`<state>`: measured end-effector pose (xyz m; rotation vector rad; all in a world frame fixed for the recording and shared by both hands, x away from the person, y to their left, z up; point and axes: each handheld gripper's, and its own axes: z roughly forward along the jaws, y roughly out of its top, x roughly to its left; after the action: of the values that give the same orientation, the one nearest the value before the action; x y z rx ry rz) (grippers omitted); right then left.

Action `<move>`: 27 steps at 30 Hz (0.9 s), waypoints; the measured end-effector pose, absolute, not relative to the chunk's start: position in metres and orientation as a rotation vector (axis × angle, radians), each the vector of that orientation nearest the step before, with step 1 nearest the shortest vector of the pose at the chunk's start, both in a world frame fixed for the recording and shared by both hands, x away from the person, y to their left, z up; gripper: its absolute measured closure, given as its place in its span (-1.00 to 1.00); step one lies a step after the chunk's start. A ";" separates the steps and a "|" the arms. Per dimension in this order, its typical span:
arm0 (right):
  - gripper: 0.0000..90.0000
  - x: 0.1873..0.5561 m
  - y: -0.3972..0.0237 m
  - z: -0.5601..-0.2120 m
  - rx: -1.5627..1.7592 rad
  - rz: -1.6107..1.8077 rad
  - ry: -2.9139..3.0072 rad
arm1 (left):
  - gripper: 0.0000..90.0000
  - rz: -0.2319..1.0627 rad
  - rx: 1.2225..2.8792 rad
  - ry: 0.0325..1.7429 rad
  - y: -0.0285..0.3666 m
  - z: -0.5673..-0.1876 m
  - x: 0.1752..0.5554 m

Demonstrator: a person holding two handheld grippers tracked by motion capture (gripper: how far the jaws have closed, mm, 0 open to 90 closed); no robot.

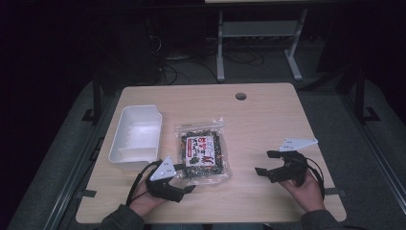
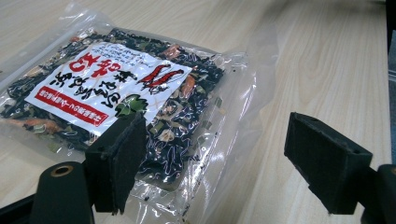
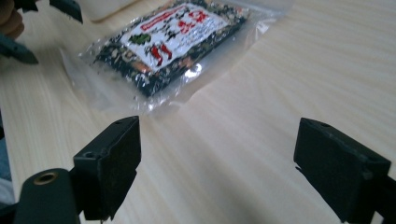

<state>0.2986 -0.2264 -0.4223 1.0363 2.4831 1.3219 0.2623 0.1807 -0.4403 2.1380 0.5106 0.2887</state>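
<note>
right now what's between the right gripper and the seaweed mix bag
Nothing: bare wooden tabletop runs from the right gripper, jaws open, to the seaweed mix bag. The high view and the right gripper view both show that stretch.

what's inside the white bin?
Nothing visible inside the white bin from the high view: bare white floor. Its near wall hides a strip of that floor. The snack bag lies outside, on the table.
</note>
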 end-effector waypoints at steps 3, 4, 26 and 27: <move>-0.69 0.313 -0.221 -0.415 1.051 1.304 2.499 | -0.55 0.288 2.137 0.515 0.181 -0.440 0.262; -0.69 0.316 -0.220 -0.413 1.053 1.300 2.504 | -0.55 0.286 2.137 0.515 0.182 -0.440 0.262; -0.69 0.421 -0.145 -0.386 1.012 1.181 2.631 | -0.48 0.293 2.130 0.542 0.188 -0.439 0.266; -0.68 0.425 -0.143 -0.386 1.012 1.182 2.633 | -0.48 0.294 2.132 0.542 0.188 -0.439 0.266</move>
<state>0.4253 -0.1428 -0.3859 1.0119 2.6326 1.1817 0.2663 0.1876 -0.4395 2.1317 0.5418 0.2939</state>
